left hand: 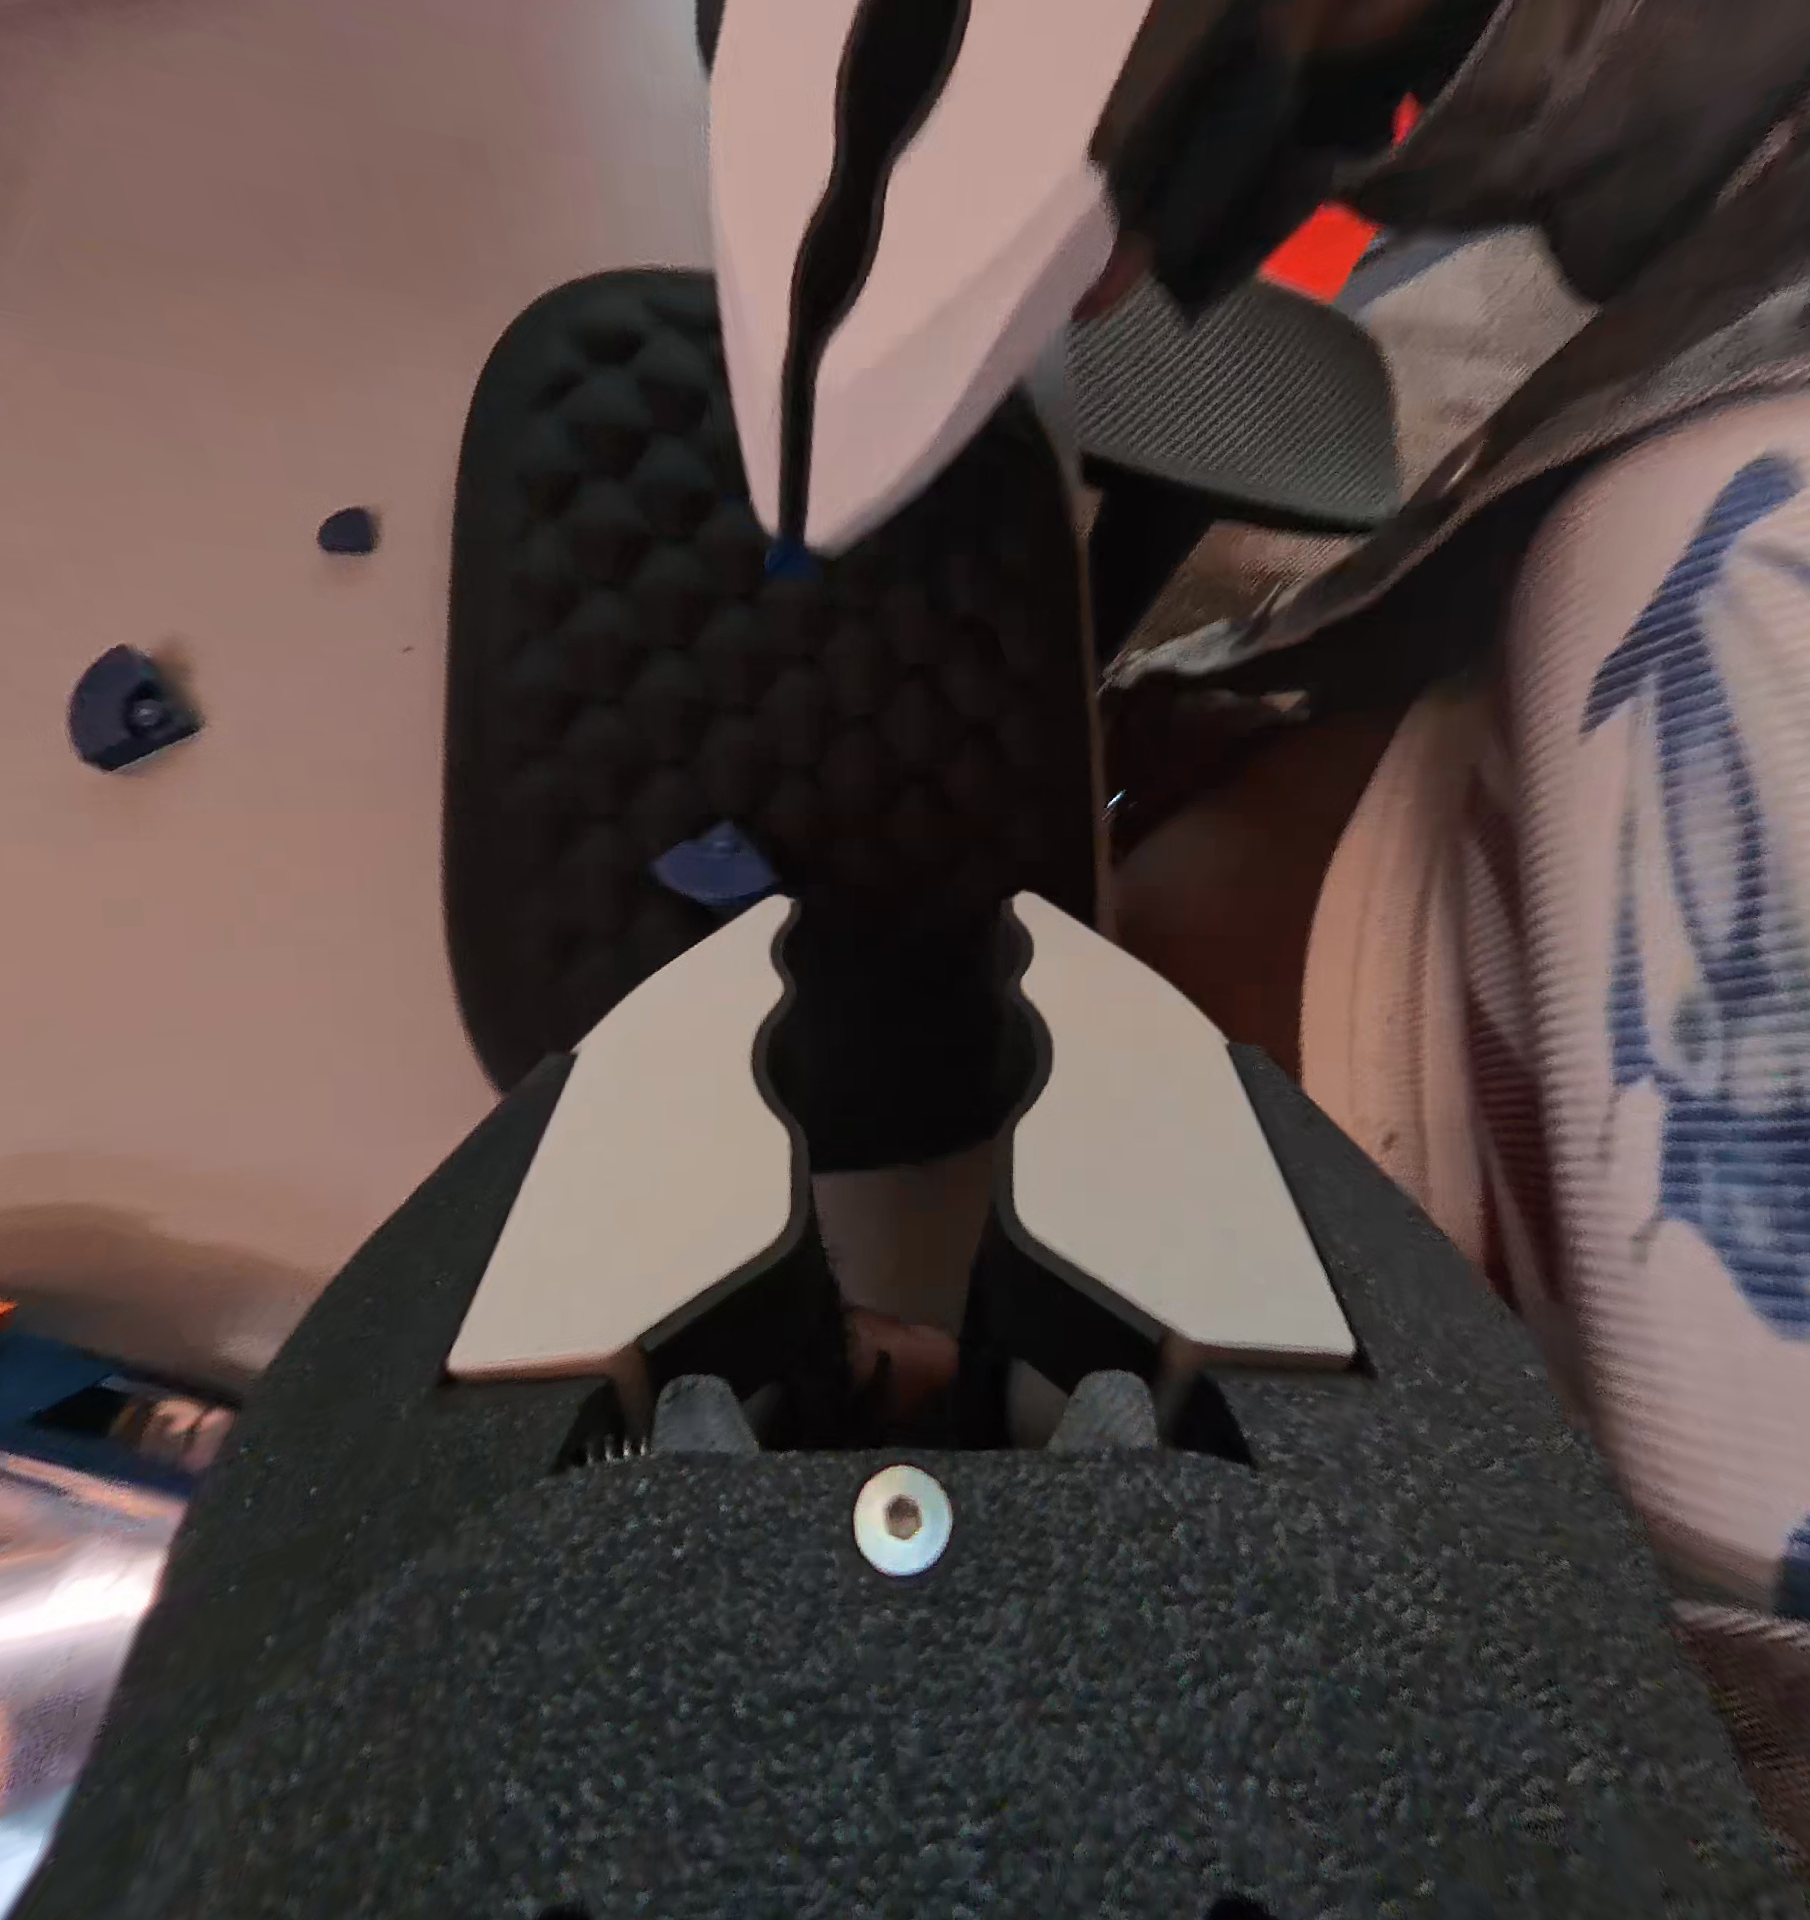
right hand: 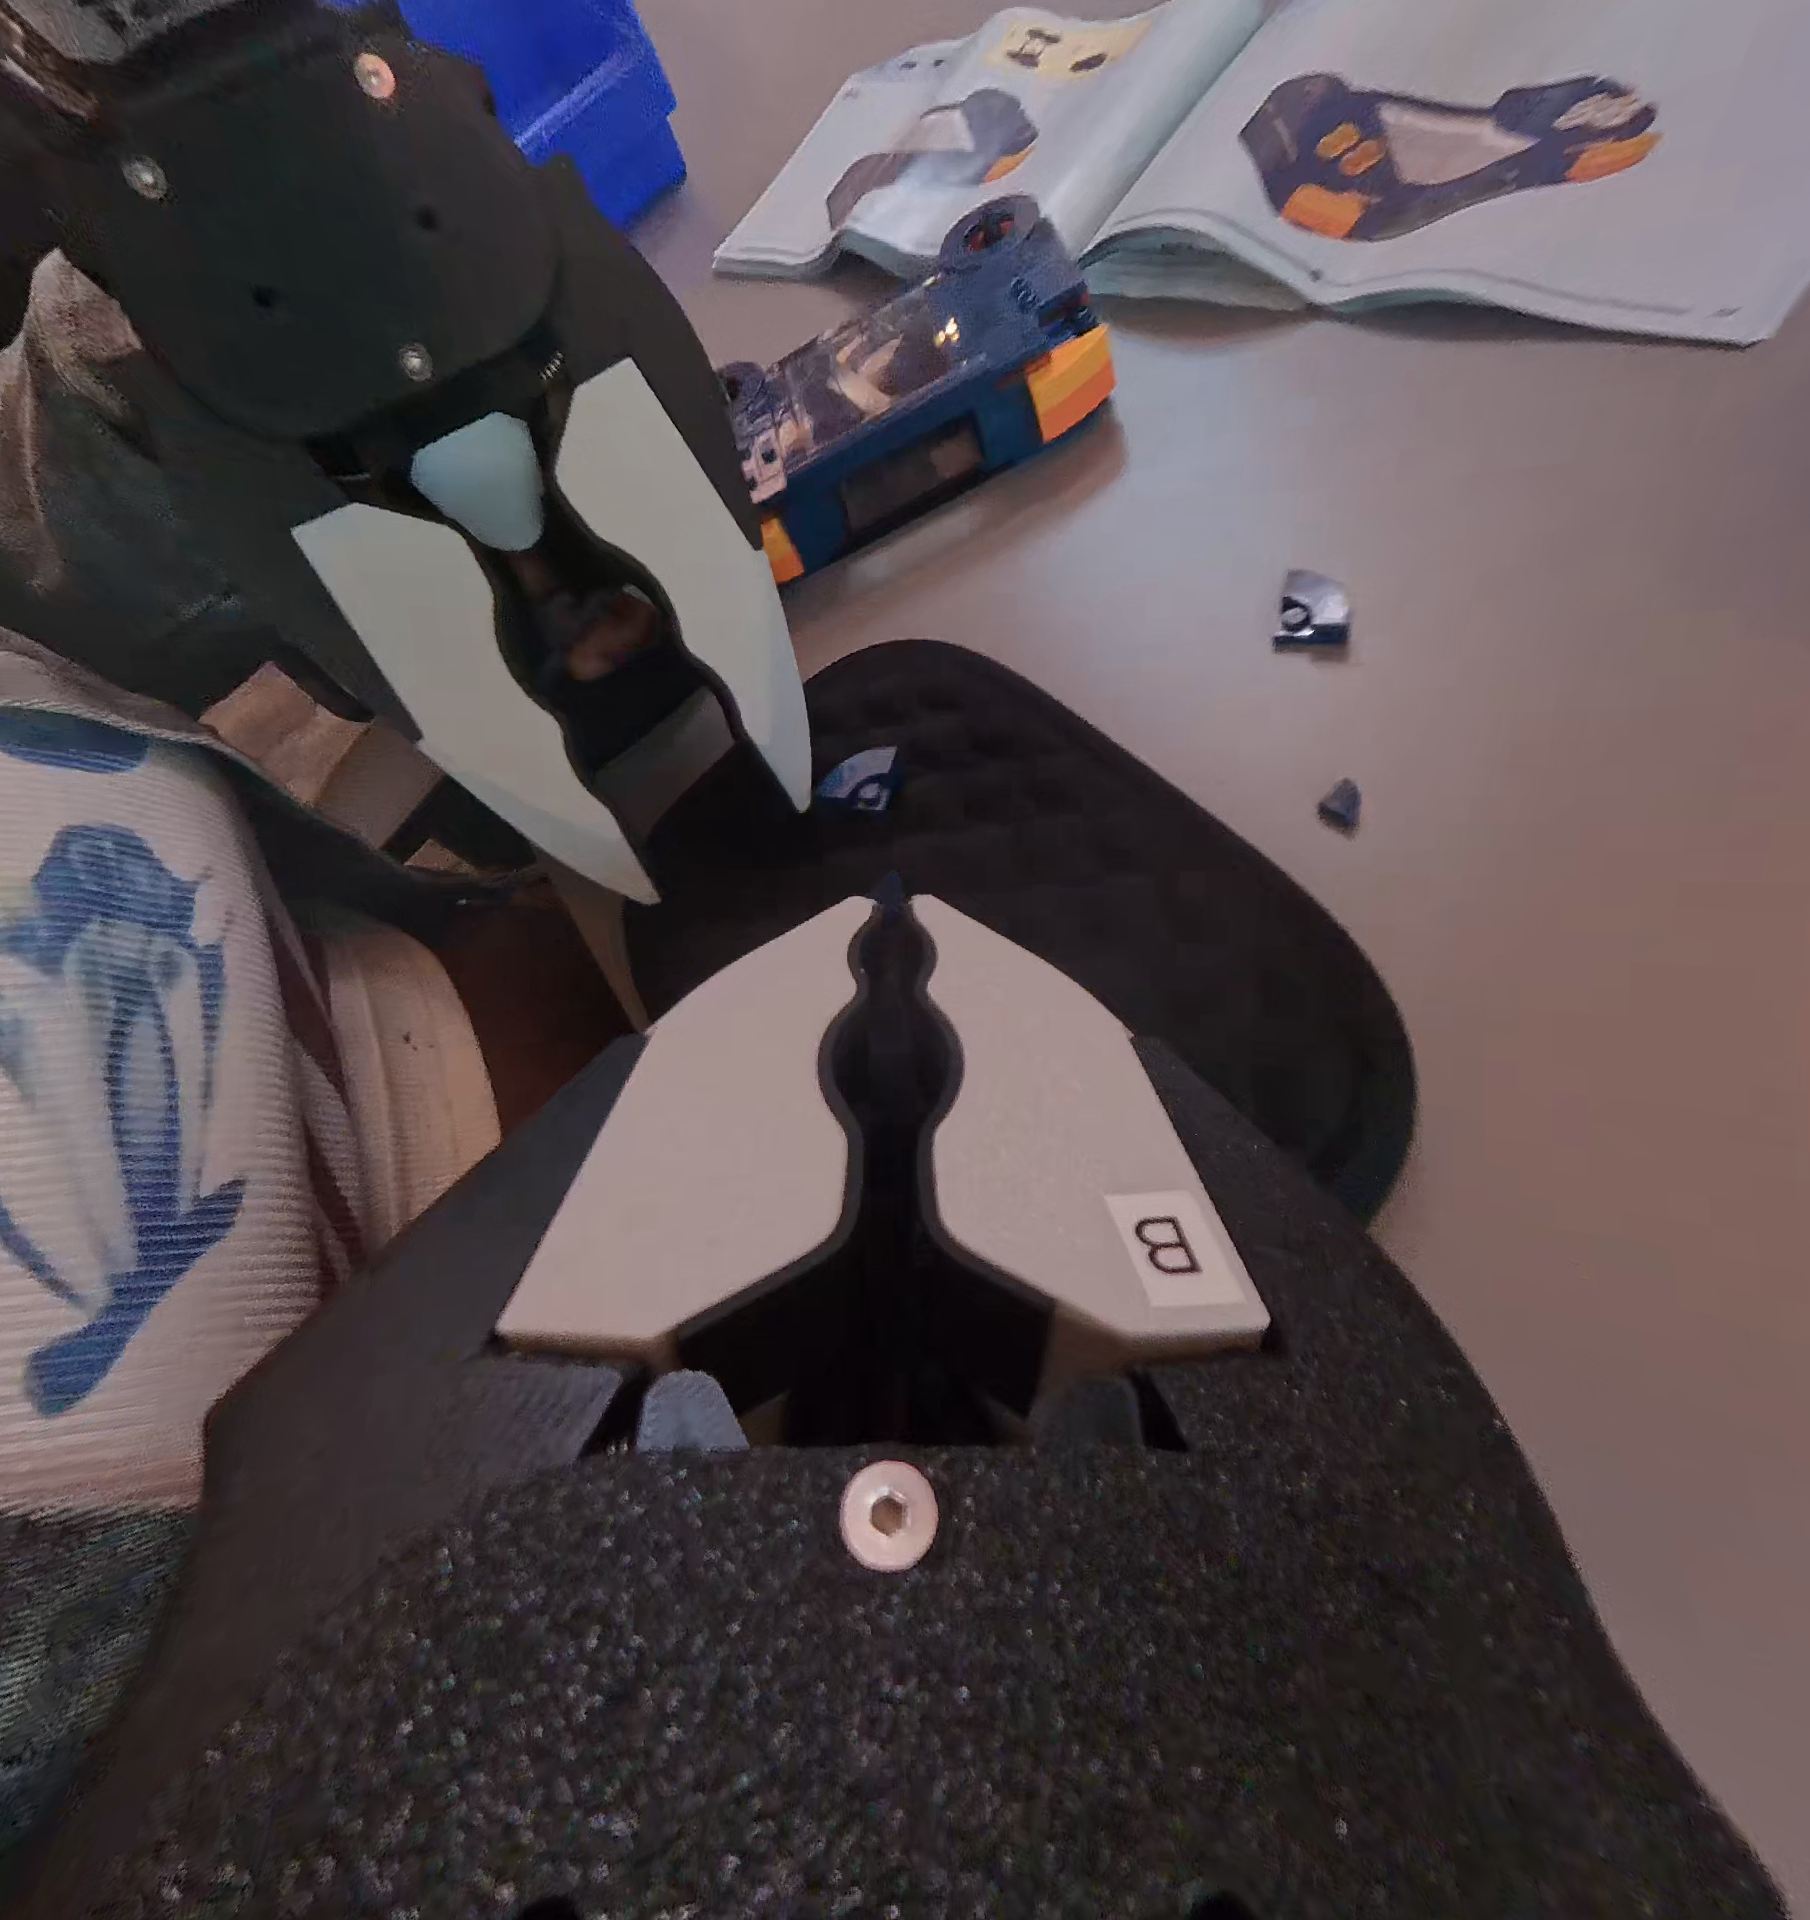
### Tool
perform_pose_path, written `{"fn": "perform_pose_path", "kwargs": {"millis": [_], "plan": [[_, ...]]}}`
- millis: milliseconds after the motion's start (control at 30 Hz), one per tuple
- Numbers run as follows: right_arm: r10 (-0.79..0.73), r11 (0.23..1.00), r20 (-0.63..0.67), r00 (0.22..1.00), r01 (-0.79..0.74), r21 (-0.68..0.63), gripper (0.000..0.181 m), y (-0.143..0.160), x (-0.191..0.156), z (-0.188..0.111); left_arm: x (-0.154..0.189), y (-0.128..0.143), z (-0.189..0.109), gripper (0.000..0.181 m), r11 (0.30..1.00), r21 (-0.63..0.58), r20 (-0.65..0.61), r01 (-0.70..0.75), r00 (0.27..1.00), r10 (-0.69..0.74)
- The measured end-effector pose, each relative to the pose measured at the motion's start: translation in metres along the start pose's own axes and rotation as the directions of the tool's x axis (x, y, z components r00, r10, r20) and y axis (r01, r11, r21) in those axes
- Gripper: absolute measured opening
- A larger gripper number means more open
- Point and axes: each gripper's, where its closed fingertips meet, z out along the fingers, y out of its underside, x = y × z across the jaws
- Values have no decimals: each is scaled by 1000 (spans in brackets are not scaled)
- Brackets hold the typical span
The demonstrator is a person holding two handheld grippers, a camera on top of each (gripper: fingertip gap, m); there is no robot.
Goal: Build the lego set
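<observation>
My right gripper (right hand: 890, 902) is shut on a tiny dark blue Lego piece (right hand: 888, 889) just above a black textured pad (right hand: 1140, 831). In the left wrist view it comes down from the top (left hand: 792, 540), with the blue piece (left hand: 789, 559) at its tips. My left gripper (left hand: 906, 904) is open and empty, low over the pad (left hand: 620, 675), and it also shows in the right wrist view (right hand: 719, 842). A second blue piece (left hand: 714, 868) lies on the pad by the left fingertips and shows in the right wrist view too (right hand: 865, 784). The partly built blue and orange Lego model (right hand: 922, 416) sits on the table beyond.
Two loose dark blue pieces (right hand: 1311, 613) (right hand: 1339, 805) lie on the table right of the pad and show in the left wrist view (left hand: 132, 712) (left hand: 348, 530). An open instruction booklet (right hand: 1400, 156) and a blue bin (right hand: 558, 94) are at the back. A person's patterned garment (right hand: 101, 1039) is close on the left. The grippers' ends are close to 6 cm from one another.
</observation>
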Motion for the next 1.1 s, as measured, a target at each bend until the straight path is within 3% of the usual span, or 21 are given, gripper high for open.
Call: {"fn": "perform_pose_path", "kwargs": {"millis": [133, 267, 433, 767, 1100], "plan": [[-4, 1000, -13, 1000, 3, -17, 1, 5, -8, 7, 7, -4, 0, 34, 998, 67, 9, 14, 1000, -14], [-38, 999, -75, 996, 37, -12, 1, 0, -8, 19, -16, 1, -8, 32, 993, 117, 133, -16, 991, 0], [14, 1000, -124, 992, -16, -15, 0, -6, -4, 29, -27, -3, -9, 34, 975, 148, 236, -163, 964, 125], [200, 979, -173, 964, -205, -8, 0, -6, -1, 37, -35, -3, -2, 21, 984, 139, 177, -109, 981, 83], [216, 976, -188, 958, -215, 26, 0, -3, -1, 44, -37, -4, 1, 15, 985, 134, 219, -112, 972, 81]]}}
